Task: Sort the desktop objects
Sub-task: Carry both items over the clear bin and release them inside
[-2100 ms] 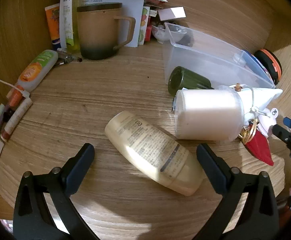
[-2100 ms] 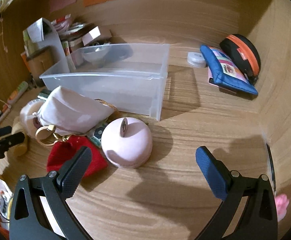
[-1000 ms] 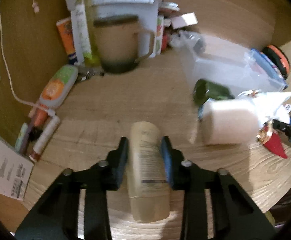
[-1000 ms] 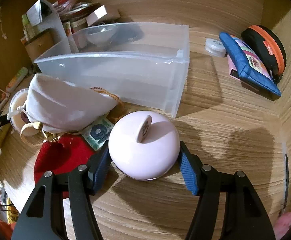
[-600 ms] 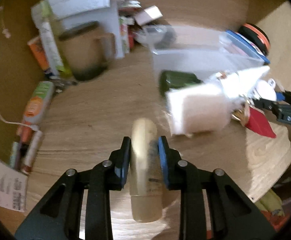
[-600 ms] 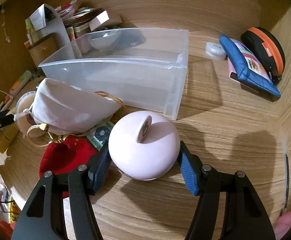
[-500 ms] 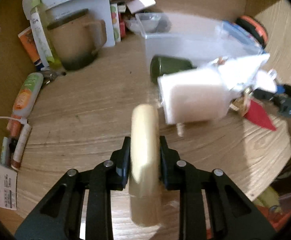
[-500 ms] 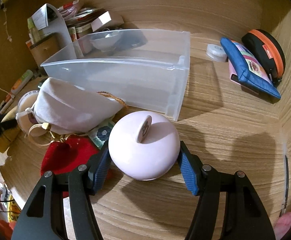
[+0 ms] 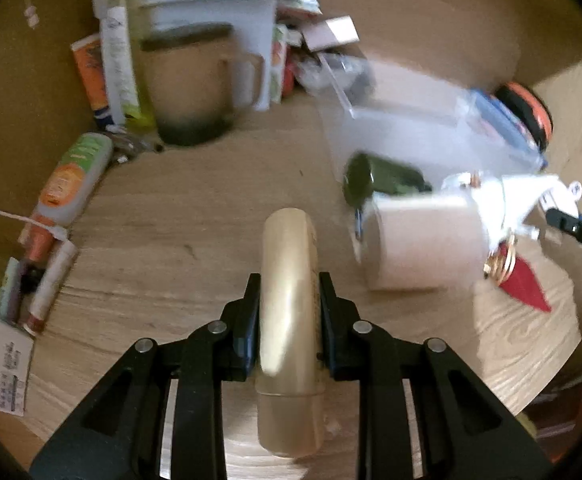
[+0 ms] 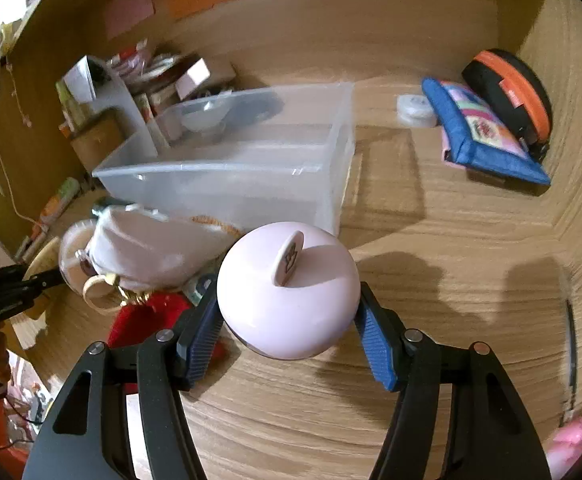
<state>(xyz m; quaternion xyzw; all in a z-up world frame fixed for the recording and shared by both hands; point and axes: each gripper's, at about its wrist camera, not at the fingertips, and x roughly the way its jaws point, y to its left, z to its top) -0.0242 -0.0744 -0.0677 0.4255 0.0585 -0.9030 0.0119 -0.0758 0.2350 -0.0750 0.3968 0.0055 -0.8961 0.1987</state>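
Note:
My left gripper [image 9: 289, 304] is shut on a cream lotion bottle [image 9: 289, 280] and holds it lengthwise between the fingers, lifted off the wooden desk. My right gripper [image 10: 289, 308] is shut on a pink dome-shaped case [image 10: 287, 288] with a small tab on top, raised above the desk. The clear plastic bin [image 10: 243, 160] stands behind it; it also shows in the left wrist view [image 9: 423, 132]. A white round jar [image 9: 423, 240], a white pouch [image 10: 151, 248] and a red pouch [image 10: 147, 320] lie beside the bin.
A brown mug [image 9: 195, 84], tubes and papers crowd the back left. A green-orange tube [image 9: 71, 176] and pens lie at the left wall. A dark green bottle [image 9: 379, 180] lies by the bin. A blue pouch [image 10: 483, 136] and black-orange case [image 10: 511, 88] sit at the right.
Both grippers closed from open: the left on the lotion bottle, the right on the pink case. Both objects have since been lifted off the desk, and the views have shifted.

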